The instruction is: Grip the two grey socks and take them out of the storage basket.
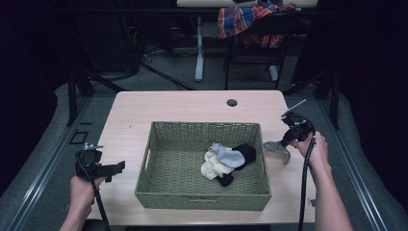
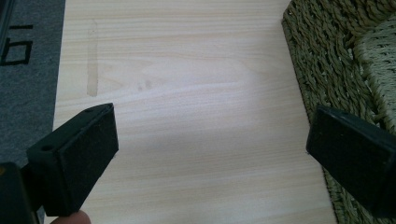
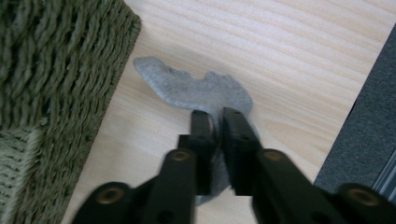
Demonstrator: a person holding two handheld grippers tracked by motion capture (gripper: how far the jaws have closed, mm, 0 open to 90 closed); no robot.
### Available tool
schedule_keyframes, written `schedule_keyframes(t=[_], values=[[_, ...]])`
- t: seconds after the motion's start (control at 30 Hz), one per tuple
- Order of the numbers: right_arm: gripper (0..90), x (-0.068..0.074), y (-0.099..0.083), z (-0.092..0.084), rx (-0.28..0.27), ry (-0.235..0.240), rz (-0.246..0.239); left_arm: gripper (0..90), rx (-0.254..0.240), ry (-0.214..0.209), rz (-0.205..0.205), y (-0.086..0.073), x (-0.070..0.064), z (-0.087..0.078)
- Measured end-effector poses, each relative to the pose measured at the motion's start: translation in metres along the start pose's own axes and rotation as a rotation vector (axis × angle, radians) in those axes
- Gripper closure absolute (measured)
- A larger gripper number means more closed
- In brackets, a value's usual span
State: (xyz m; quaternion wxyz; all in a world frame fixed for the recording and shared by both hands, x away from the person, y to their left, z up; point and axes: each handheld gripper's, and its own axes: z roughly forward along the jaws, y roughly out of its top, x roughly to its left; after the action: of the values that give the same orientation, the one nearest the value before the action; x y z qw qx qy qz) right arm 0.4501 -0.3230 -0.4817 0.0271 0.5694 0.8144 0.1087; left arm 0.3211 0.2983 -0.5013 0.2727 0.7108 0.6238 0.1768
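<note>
— What is the right gripper (image 3: 215, 116) doing?

— Its jaws are pinched together on a grey sock (image 3: 201, 88). The sock lies on the table (image 3: 299, 56) just under and ahead of the jaws, close beside the outer wall of the basket (image 3: 56, 70), which stands off to that gripper's left.

— And the left gripper (image 2: 210, 140)?

— Released, jaws spread wide with nothing between them but bare tabletop. The basket's woven side is right by its right-hand jaw.

— Anything inside the basket?

— From above, a small heap of socks (image 1: 228, 161), cream, pale blue and black, lies toward the side nearer the right gripper. The left gripper (image 1: 103, 168) sits outside the basket's opposite wall, well apart from the heap.
</note>
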Motion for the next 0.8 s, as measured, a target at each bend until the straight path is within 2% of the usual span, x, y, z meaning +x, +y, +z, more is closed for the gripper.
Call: schedule_keyframes(t=[0.13,0.2,0.3,0.43,0.6,0.8], values=[[61.4,0.001,0.0,-0.016,-0.041,-0.003,0.002,2.3,0.001,0.0,0.001,0.0,0.0,0.001],[52.3,0.003,-0.001,-0.029,-0.084,-0.007,0.001,2.3,0.001,0.002,0.0,0.0,0.001,0.001],[41.4,0.008,-0.002,-0.047,-0.138,0.017,-0.037,2.3,-0.001,0.002,-0.002,0.0,0.002,0.001],[28.3,0.019,-0.002,-0.067,-0.18,0.04,-0.095,2.3,-0.001,0.0,0.0,0.0,0.001,0.001],[15.8,0.044,0.0,-0.086,-0.215,0.038,-0.171,2.3,-0.001,-0.001,-0.001,0.0,0.001,0.001],[9.8,0.075,0.005,-0.097,-0.253,0.045,-0.256,2.3,-0.001,0.0,-0.001,0.0,0.001,0.001]])
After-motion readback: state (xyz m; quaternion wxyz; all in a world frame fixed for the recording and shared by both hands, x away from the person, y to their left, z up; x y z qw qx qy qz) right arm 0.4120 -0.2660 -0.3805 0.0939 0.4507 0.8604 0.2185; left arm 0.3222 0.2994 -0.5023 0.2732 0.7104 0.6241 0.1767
